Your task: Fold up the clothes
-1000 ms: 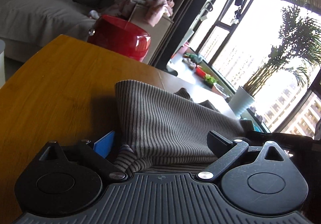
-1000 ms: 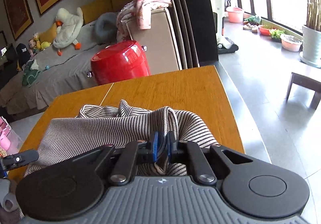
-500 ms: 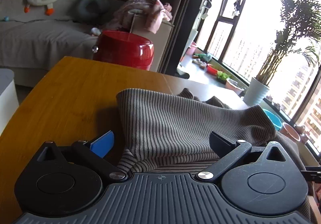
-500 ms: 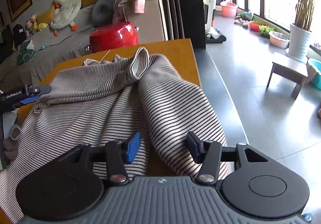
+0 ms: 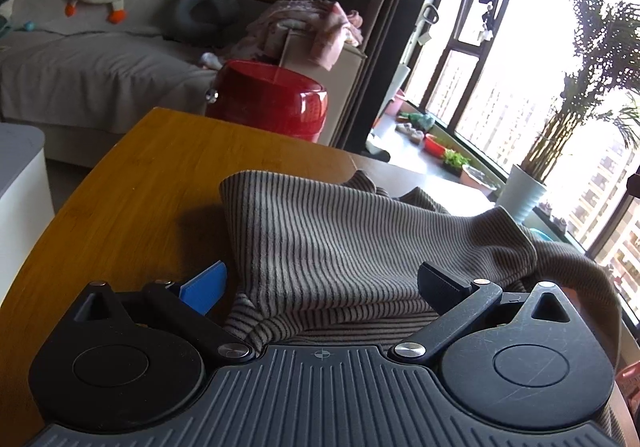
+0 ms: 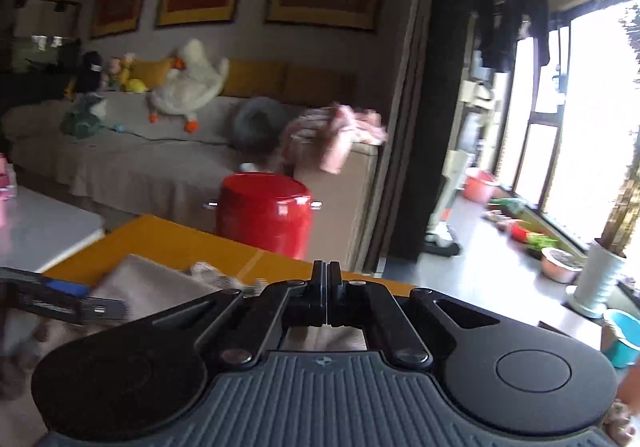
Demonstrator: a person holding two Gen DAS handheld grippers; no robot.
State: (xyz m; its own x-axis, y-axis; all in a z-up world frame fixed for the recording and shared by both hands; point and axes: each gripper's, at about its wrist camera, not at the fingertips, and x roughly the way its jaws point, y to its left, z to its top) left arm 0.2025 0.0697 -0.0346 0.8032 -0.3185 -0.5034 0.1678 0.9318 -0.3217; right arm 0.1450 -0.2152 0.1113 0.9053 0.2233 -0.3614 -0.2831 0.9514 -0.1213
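A striped brown-and-cream garment lies bunched on the wooden table. My left gripper is open around its near edge, with the blue pad on the left and the black finger resting over the cloth on the right. In the blurred right wrist view, my right gripper is shut with nothing seen between its fingers, held above and behind the garment. The left gripper shows at that view's left edge, beside the cloth.
A red round stool stands just past the table's far edge. A sofa with a plush goose and a pile of pink clothes lies behind it. A white side table stands to the left. Potted plants line the window.
My right gripper opened and let go of the garment, then shut empty and rose away from the cloth. The garment dropped onto the table. My left gripper stayed open.
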